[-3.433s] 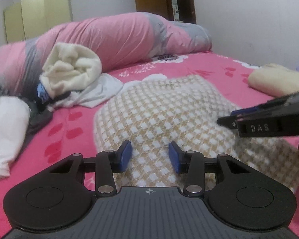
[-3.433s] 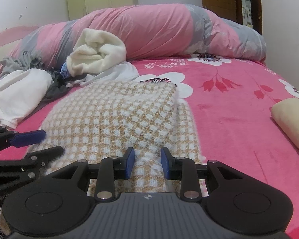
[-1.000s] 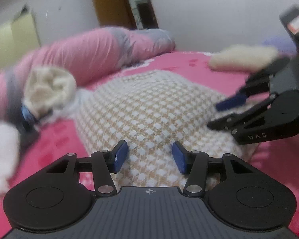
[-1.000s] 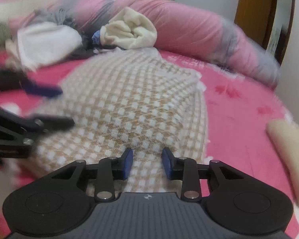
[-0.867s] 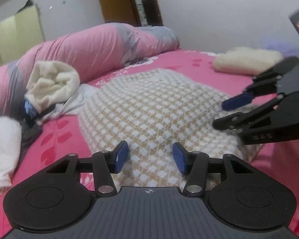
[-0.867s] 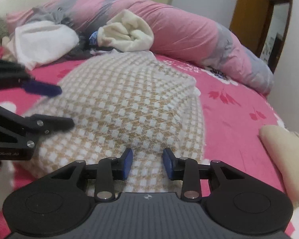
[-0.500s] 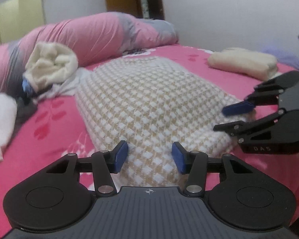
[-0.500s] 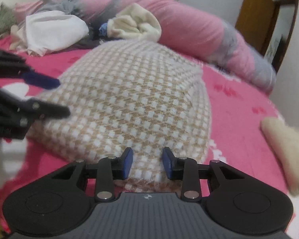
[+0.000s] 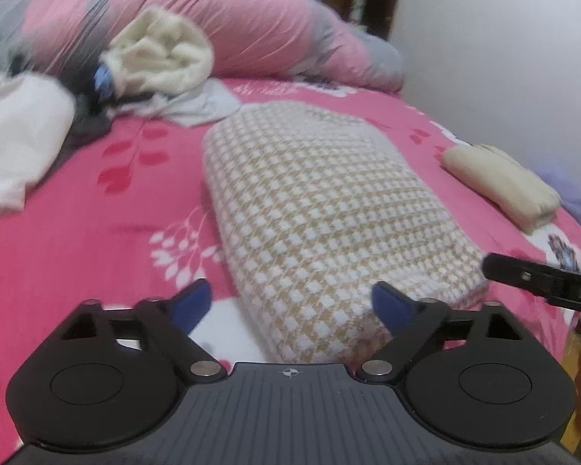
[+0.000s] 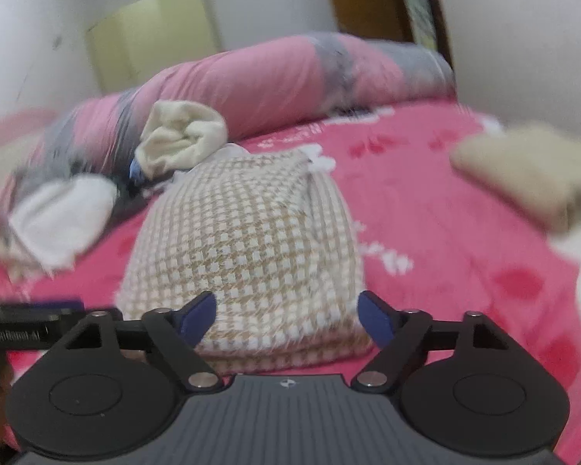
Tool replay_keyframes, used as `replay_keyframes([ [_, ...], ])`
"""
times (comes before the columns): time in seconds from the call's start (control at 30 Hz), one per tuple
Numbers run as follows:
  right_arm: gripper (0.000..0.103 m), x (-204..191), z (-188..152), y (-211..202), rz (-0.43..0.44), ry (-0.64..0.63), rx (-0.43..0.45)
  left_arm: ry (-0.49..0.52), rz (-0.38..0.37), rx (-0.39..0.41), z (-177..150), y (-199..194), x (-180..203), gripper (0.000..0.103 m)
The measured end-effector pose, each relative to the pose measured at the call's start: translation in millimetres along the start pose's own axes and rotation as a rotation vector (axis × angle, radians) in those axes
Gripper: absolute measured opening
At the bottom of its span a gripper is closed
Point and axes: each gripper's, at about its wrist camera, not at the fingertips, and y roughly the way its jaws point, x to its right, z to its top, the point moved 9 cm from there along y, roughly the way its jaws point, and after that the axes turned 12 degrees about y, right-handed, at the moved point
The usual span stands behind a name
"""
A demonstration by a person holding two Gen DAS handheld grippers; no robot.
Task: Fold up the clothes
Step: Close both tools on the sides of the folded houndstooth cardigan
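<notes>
- Two tongs are yours here: the left tongs [image 9: 290,304] and the right tongs [image 10: 286,316] both gape wide, their jaws having just been opening, and neither has hold of anything.
- Your checked sweater [image 9: 329,209] lies folded into a thick, narrow block on the pink bed [image 9: 89,240], its near end just ahead of both tongs and showing between the spread blue pads without touching them.
- Expect it to handle soft, fuzzy and light; the knit looks bulky, so it should sag and spring open if you lift it by one layer.
- Take hold at the near end's two corners, pinching through all layers, one tongs per corner.
- Well apart on your right sits a folded cream garment [image 9: 499,186]; the unfolded heap with a cream bundle [image 9: 162,58] waits by the rolled duvet [image 9: 251,27].
</notes>
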Motion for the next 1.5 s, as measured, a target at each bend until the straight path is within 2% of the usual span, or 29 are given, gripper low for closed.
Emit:
replay_keyframes([
  [0.07,0.102,7,5,-1,-0.002,0.054,0.007,-0.051,0.005,-0.018,0,2,-5,0.099],
  [0.1,0.103,10,7,-1,-0.008,0.071,0.012,-0.065,0.010,-0.029,0,3,-7,0.101],
  [0.37,0.103,17,13,4,-0.087,0.065,-0.007,-0.094,0.094,-0.074,-4,3,-23,0.103],
  [0.5,0.103,14,13,5,-0.125,0.054,0.014,-0.125,0.099,-0.095,-7,5,-30,0.103],
  [0.7,0.103,13,14,11,-0.121,0.101,0.006,-0.132,0.119,-0.110,-9,10,-32,0.103],
  [0.77,0.103,15,14,14,-0.166,0.097,0.005,-0.140,0.115,-0.106,-10,10,-32,0.103],
  [0.9,0.103,17,11,20,-0.283,0.050,0.000,-0.135,0.121,-0.099,-9,11,-33,0.103],
  [1.0,0.103,15,7,22,-0.317,0.005,-0.012,-0.145,0.126,-0.104,-9,10,-36,0.103],
  [1.23,0.103,4,10,22,-0.442,-0.178,0.032,-0.165,0.164,-0.086,-2,2,-47,0.103],
  [1.37,0.103,-2,13,23,-0.426,-0.247,0.053,-0.159,0.212,-0.116,-2,5,-54,0.103],
  [1.5,0.103,-5,21,26,-0.343,-0.258,0.062,-0.171,0.225,-0.167,-6,12,-58,0.103],
])
